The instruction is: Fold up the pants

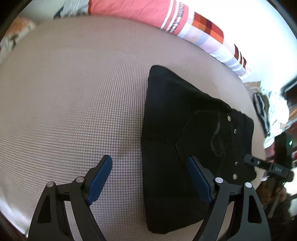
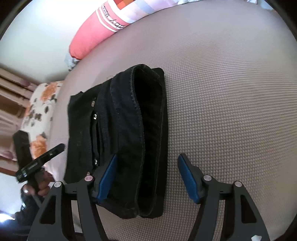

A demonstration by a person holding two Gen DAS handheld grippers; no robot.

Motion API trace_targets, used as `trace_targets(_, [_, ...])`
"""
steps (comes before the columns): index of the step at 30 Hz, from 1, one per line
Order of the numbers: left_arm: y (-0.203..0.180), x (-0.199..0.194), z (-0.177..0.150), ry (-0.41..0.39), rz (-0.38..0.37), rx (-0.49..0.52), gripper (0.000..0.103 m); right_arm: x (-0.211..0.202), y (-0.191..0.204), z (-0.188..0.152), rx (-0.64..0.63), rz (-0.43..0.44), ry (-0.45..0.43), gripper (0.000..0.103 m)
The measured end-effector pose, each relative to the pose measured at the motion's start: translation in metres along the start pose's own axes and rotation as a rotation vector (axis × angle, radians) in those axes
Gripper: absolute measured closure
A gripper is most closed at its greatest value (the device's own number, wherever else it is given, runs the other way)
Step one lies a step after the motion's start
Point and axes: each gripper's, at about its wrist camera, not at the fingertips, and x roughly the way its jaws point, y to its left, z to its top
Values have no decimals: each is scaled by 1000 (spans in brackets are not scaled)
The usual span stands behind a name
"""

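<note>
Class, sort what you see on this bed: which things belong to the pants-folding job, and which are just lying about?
Part of the job:
- black pants, folded
- left claw, open
- right claw, open, over the pants

Just lying about:
- pink pillow
- checked bedding
- floral cloth
- textured bed cover

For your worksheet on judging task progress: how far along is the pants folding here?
Mostly done: the black pants lie as a compact folded stack on the textured bed cover. In hand: nothing; the left hand-held gripper and right hand-held gripper both stand open. Left, probably: only a final tidy.
</note>
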Motion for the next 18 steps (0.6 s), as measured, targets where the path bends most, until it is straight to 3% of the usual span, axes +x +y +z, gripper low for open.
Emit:
trace_targets(9, [6, 12, 13, 54, -156, -64, 21, 1, -27, 10, 48, 206, 29, 42])
trace_targets(11, [5, 14, 14, 65, -191, -65, 21, 4, -31, 11, 55, 232, 33, 51])
trace_targets(18, [-3, 24, 19, 115, -294, -48, 24, 9, -35, 15, 47, 290, 45, 53])
